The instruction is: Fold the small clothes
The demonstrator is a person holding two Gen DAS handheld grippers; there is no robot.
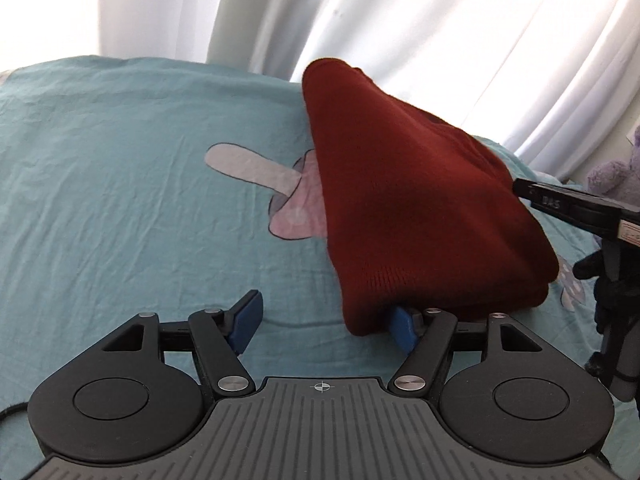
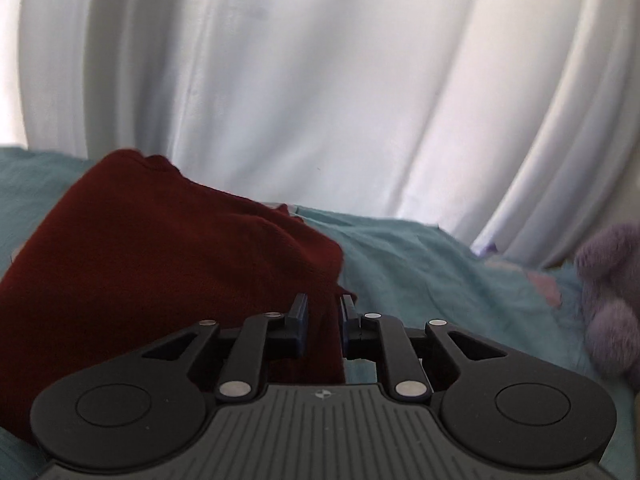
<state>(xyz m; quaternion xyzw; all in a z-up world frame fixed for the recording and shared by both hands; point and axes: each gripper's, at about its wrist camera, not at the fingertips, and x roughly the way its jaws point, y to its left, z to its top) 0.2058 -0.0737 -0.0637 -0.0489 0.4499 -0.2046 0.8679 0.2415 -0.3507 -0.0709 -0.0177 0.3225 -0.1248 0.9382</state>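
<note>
One teal bedsheet point(image 1: 120, 160) carries one folded dark-red garment point(image 1: 420, 208), which hides part of a printed popsicle point(image 1: 256, 172). The left gripper point(image 1: 326, 318) has jaws wide, its right finger tucked under the garment's near corner — the right gripper point(image 2: 323, 316) has jaws narrow, pinching the garment's edge. One purple plush toy point(image 2: 612, 304) is cut off at the frame edge.

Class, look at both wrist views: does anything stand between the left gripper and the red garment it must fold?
Nothing visible does. The left gripper is open at the near corner of the red garment, one finger tucked under its edge. The right gripper already pinches the cloth.
</note>
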